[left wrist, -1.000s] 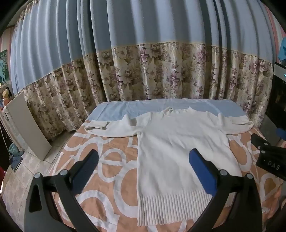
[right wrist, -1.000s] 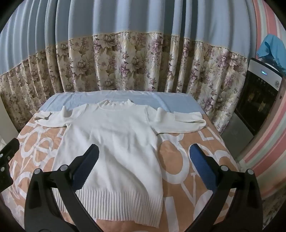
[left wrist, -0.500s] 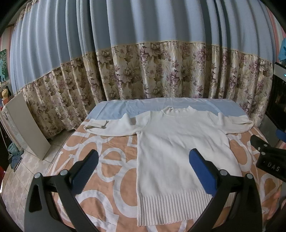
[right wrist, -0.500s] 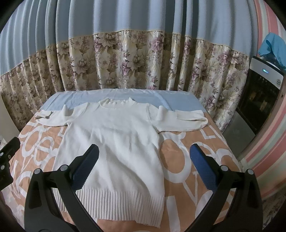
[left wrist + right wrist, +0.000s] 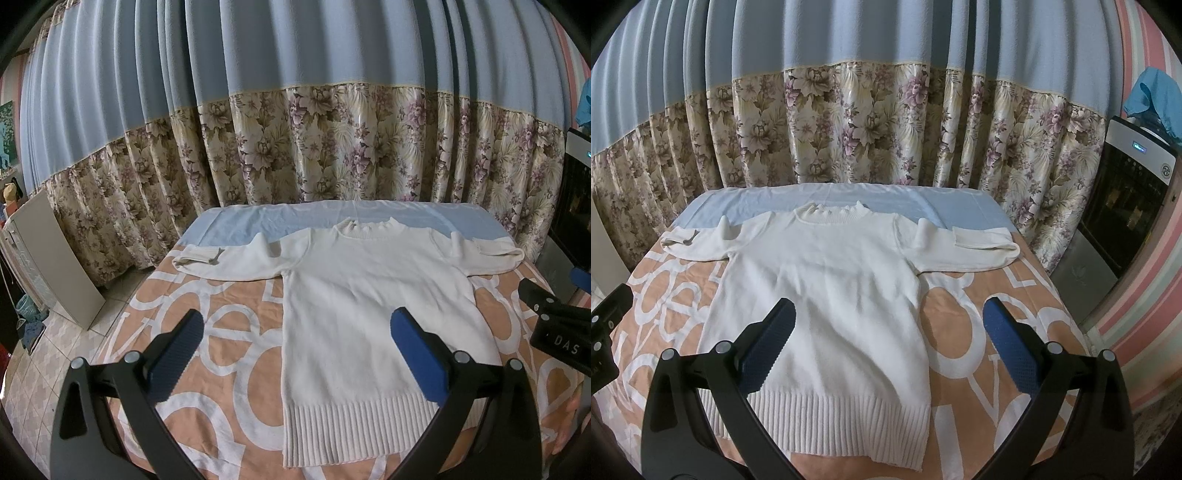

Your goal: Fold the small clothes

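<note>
Starting the fold cleanly means bringing each wide, empty claw, left claw (image 5: 291, 354) and right claw (image 5: 886, 350), down onto the flat white sweater (image 5: 827, 295) at matching points near the bed's (image 5: 979, 332) front edge.

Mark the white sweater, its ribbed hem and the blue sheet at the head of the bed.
white sweater (image 5: 827, 280), right wrist view, middle of the chest.
ribbed hem (image 5: 354, 428), left wrist view, centre of the ribbing.
blue sheet (image 5: 905, 206), right wrist view, bare part beyond the collar.

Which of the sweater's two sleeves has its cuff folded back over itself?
The right-hand sleeve of the white sweater: its cuff end is doubled back toward the body. The left-hand sleeve lies straight out, cuff at the far tip.
</note>
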`<state>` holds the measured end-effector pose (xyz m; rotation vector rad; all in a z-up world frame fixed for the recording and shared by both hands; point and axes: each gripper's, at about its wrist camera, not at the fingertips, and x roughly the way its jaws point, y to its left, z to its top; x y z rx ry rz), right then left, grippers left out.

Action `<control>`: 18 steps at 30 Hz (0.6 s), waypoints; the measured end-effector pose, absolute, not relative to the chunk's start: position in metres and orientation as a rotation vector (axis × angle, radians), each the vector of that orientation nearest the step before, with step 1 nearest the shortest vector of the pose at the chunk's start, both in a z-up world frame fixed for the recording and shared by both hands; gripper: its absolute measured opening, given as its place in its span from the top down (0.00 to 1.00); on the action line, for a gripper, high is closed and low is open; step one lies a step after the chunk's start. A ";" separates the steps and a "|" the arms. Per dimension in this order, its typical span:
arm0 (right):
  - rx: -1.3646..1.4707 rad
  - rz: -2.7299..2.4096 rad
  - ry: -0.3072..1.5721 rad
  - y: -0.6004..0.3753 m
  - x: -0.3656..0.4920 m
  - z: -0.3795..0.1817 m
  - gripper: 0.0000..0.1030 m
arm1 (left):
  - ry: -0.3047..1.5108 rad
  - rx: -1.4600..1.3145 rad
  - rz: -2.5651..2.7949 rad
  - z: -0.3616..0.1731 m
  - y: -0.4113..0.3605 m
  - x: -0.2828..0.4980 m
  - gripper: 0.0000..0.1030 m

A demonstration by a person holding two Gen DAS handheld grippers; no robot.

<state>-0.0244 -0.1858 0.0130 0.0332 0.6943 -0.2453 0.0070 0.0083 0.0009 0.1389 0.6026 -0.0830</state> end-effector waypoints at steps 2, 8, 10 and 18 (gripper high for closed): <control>0.032 -0.246 0.695 -0.185 -0.024 0.013 0.03 | 0.603 0.140 -0.081 0.001 0.008 0.008 0.02; 0.032 -0.245 0.696 -0.187 -0.024 0.013 0.03 | 0.604 0.141 -0.081 0.002 0.008 0.007 0.02; 0.032 -0.244 0.698 -0.185 -0.023 0.013 0.03 | 0.604 0.139 -0.082 0.002 0.008 0.007 0.02; 0.029 -0.244 0.701 -0.185 -0.022 0.007 0.03 | 0.604 0.140 -0.081 0.002 0.008 0.008 0.02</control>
